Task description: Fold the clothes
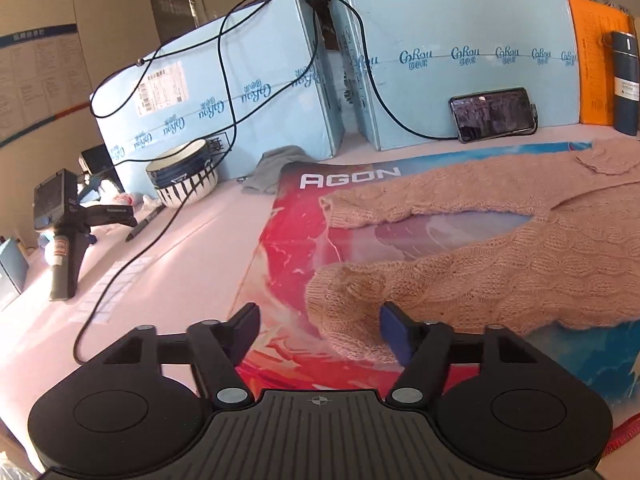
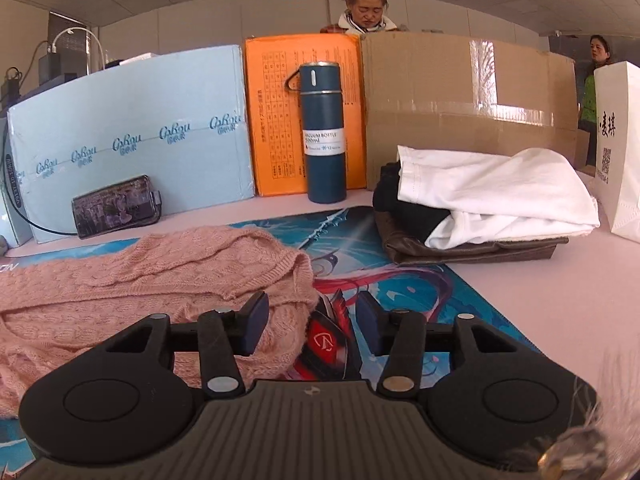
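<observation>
Pink sweater (image 1: 500, 248) lies flat on the printed mat (image 1: 304, 264) on my desk (image 1: 180, 248). My left gripper (image 1: 318, 320) gapes wide over a sleeve cuff, probably not touching. My right gripper (image 2: 312, 316) is open, straddling the sweater's edge.

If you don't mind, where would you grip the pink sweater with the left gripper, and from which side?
Probably the ribbed hem corner of the sweater, which already lies between the open fingers of the left gripper. Come in low and straight ahead, along the mat: that edge lies flat and free, so one finger might slide under it. The sleeve cuff is farther off.
</observation>
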